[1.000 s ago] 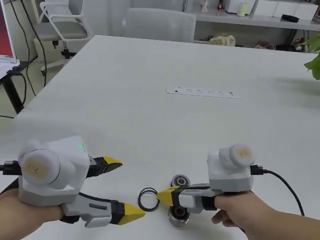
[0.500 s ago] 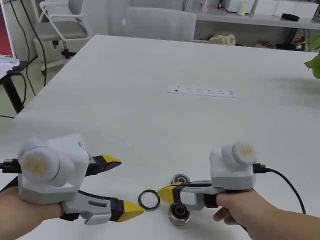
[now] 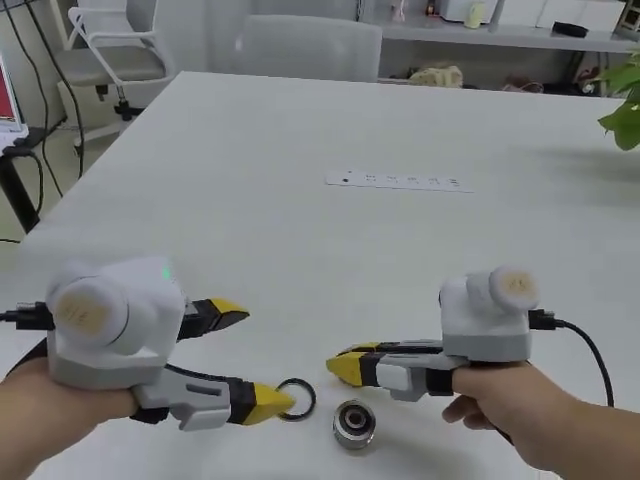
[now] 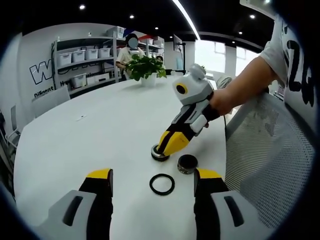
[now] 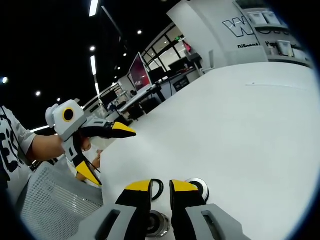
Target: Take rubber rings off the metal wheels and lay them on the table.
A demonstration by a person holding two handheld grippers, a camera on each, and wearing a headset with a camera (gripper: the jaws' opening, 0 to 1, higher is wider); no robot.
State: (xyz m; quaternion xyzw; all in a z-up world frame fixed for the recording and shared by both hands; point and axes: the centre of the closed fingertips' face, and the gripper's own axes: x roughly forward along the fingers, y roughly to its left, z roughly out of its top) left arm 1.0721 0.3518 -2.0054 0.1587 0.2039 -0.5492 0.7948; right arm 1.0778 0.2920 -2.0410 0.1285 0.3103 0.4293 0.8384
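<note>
A loose black rubber ring (image 3: 299,396) lies flat on the white table (image 3: 330,250). The lower jaw tip of my left gripper (image 3: 250,358) touches its left edge. That gripper (image 4: 154,175) is open, and the ring (image 4: 162,184) lies just ahead between its jaws. A metal wheel (image 3: 354,422) stands right of the ring. My right gripper (image 3: 346,366) hovers above it, jaws nearly together and holding nothing. In the left gripper view its tip (image 4: 170,142) sits over a second wheel (image 4: 159,156), beside the first wheel (image 4: 187,163). Past the right gripper (image 5: 160,186) lie the ring (image 5: 156,189) and a wheel (image 5: 201,186).
A white power strip (image 3: 398,181) lies mid-table, far from the work. A chair (image 3: 300,45) stands at the far edge and a plant (image 3: 622,100) at the right. The table's near edge runs just below both hands.
The right gripper has drawn back to the right, away from the ring, which stays on the table. The left gripper's lower jaw has come up to the ring.
</note>
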